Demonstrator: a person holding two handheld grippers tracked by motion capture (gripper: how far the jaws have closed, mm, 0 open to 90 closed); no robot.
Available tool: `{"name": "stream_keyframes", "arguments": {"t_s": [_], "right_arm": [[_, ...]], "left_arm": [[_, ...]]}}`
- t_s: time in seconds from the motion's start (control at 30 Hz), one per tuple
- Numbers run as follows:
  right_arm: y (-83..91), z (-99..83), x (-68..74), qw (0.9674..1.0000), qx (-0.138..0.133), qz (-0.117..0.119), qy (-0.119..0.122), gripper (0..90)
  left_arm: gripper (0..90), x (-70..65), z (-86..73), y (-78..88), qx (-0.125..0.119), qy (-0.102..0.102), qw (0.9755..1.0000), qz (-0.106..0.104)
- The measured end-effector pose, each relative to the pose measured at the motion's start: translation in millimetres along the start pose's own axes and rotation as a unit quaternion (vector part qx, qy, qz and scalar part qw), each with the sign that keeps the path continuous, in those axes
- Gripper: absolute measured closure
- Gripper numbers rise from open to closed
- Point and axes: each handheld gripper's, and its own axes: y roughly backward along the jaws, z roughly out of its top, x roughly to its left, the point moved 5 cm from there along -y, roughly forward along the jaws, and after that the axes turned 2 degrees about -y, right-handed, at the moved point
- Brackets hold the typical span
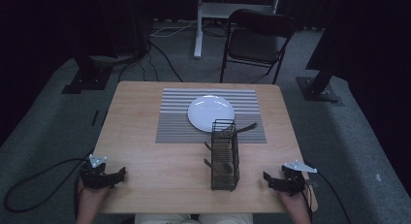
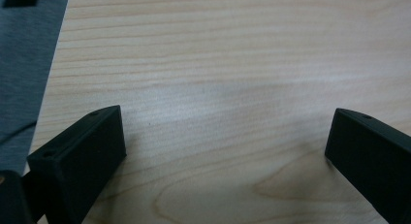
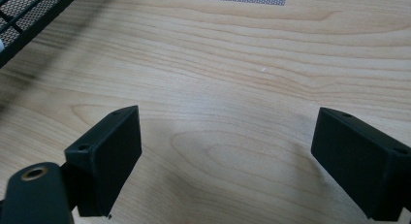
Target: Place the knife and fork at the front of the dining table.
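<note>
The left gripper (image 1: 121, 174) is being held at the lower left of the high view, jaws spread wide with nothing between them, above bare wood of the table (image 1: 145, 151). The right gripper (image 1: 267, 179) is being held at the lower right, likewise released and empty. Between them, just right of centre, a black wire cutlery basket (image 1: 225, 156) is being shown standing upright, tall, narrow and see-through, with dark utensils (image 1: 245, 128) poking out of it; their kind cannot be told. Its far end is being overlapped in the picture by a white round plate (image 1: 208, 110) resting on a grey striped placemat (image 1: 174, 112).
</note>
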Motion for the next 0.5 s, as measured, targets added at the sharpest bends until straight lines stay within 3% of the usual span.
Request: {"name": "stream_keyframes", "arguments": {"t_s": [0.5], "right_arm": [[2.1, 3.9, 1.9, 0.9999, -0.005, 0.012, 0.0, 10.5]], "left_arm": [[0.7, -0.5, 0.0, -0.2, -0.001, 0.003, 1.0, 0.003]]}}
